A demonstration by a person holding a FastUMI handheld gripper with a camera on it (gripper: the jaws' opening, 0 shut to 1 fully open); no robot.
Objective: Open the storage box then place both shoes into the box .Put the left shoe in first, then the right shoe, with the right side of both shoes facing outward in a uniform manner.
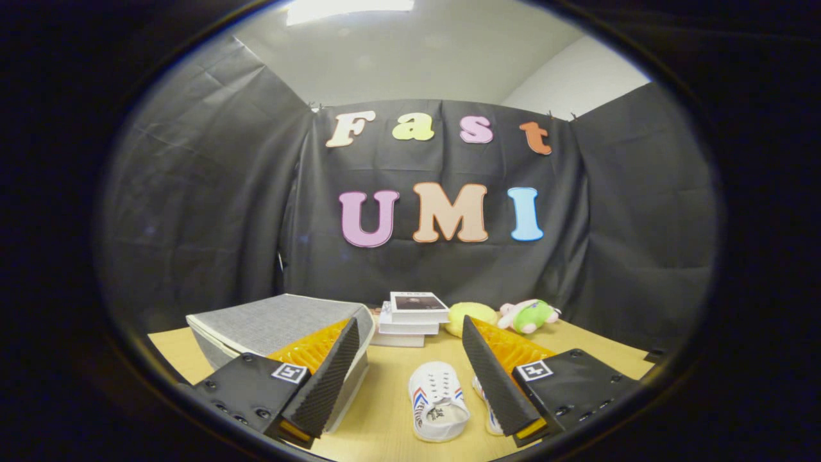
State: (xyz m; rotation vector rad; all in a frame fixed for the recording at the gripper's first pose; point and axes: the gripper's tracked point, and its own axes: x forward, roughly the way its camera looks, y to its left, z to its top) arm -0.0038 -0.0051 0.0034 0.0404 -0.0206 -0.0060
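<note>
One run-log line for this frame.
gripper open, empty | storage box closed | shoe between fingers, second shoe beside | table

This is a makeshift recording booth inside a plain white-walled room. Black cloth (211, 192) hangs pinned around a light wooden table (385, 410), with a ceiling light panel (349, 9) glowing overhead.
</note>
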